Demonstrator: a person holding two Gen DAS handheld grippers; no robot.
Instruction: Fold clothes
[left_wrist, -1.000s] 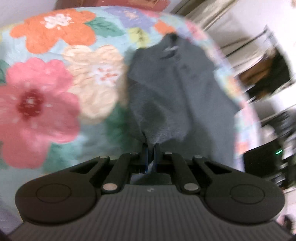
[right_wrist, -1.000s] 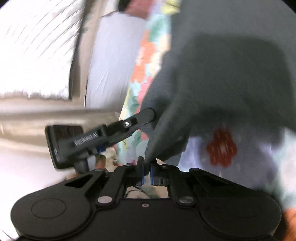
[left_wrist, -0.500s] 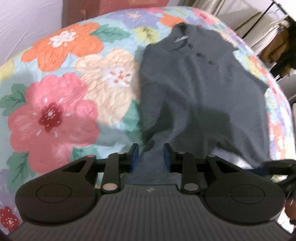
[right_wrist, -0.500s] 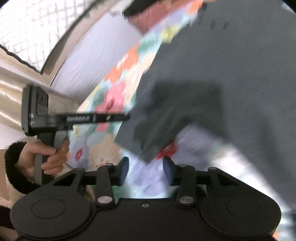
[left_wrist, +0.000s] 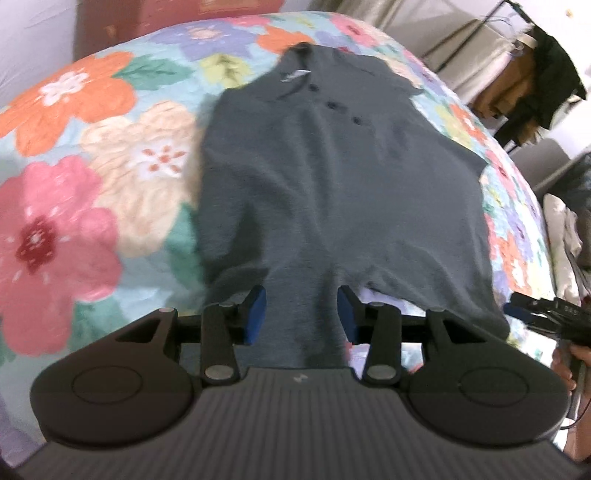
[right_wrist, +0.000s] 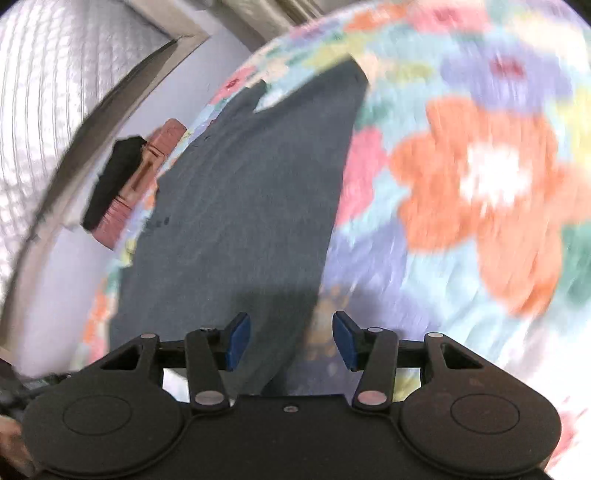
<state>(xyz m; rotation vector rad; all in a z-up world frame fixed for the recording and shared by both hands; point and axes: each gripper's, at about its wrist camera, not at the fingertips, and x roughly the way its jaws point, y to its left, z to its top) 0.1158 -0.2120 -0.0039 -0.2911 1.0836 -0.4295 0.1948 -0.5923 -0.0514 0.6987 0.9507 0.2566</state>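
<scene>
1. Left wrist view. A dark grey polo shirt (left_wrist: 332, 192) lies flat on a floral quilt (left_wrist: 110, 155), collar at the far end and hem nearest the camera. Three dark buttons run down the placket below the collar.
2. Left wrist view. The left gripper (left_wrist: 302, 310) has its two blue-padded fingers spread apart, gripping nothing. The shirt's hem shows between them; contact with the cloth cannot be judged.
3. Left wrist view. The shirt's near right corner reaches toward the right gripper (left_wrist: 517, 312), seen at the right edge with a hand (left_wrist: 569, 365) on its handle. Its finger state cannot be told from here.
4. Left wrist view. Hanging clothes (left_wrist: 543, 74) on a rack stand beyond the bed at upper right.
5. Right wrist view (blurred). The right gripper (right_wrist: 291, 341) has its blue-padded fingers wide apart and holds nothing. The shirt's (right_wrist: 251, 206) long edge runs away from the camera; its near part shows between the fingers, with quilt (right_wrist: 480, 192) beside it.
6. Right wrist view. A reddish-brown headboard (right_wrist: 136, 184) stands at the far end of the bed, against a pale wall (right_wrist: 51, 280).
</scene>
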